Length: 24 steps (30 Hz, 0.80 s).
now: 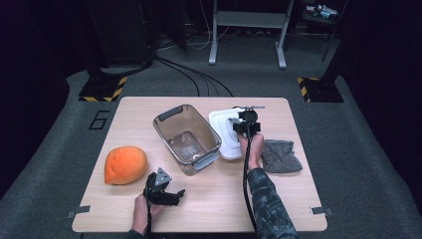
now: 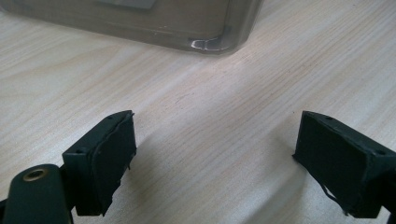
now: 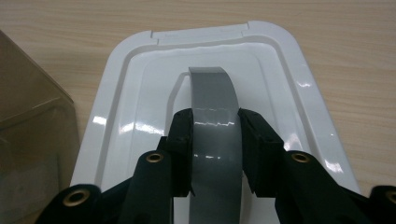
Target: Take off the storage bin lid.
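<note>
So the right tongs point(image 3: 215, 140) are clamped on the grey handle point(image 3: 212, 107) of the white lid point(image 3: 140, 93), one pad pressed on each side of it. The lid sits flat on the table point(image 1: 278, 199), just past the middle toward 1 o'clock, touching the clear plastic bin point(image 1: 186, 137) on its 9 o'clock side. The bin itself is dead centre, lid off, with only a small label showing through its bottom. At the lid's 4 o'clock there's a grey felt pouch point(image 1: 281, 157) lying right by the person's right hand point(image 1: 254, 149). Left tongs point(image 2: 215, 154) are just hanging out wide open over bare wood near the 7 o'clock edge, nothing between them, pointing at the bin's near corner. Big orange plush thing point(image 1: 125, 165) sits at 9 o'clock, well apart from everything else.
</note>
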Available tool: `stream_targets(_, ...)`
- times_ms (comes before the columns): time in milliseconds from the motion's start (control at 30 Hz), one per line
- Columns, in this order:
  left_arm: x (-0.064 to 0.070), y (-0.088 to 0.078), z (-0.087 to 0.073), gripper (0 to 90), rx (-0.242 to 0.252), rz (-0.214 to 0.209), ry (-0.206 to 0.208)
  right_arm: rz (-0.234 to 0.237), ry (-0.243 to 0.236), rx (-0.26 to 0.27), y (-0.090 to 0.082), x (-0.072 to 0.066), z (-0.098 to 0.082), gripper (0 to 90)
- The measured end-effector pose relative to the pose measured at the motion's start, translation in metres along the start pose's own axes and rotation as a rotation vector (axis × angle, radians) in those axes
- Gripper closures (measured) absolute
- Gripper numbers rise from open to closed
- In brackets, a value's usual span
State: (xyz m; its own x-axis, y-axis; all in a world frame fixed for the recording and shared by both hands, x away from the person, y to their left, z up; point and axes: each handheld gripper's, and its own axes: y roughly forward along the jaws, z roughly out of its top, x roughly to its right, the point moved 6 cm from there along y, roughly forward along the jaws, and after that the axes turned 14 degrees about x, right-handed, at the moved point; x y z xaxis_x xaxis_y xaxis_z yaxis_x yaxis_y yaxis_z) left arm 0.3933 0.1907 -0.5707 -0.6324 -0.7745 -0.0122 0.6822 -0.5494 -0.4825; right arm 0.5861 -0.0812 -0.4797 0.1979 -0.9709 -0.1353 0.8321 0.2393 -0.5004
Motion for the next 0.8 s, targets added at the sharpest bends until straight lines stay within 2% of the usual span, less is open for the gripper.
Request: stream_targets(800, 0.0, 0.0, 0.0, 12.0, -0.001, -0.001, 0.002, -0.037, 0.068, -0.034, 0.029, 0.002, -0.023, 66.4)
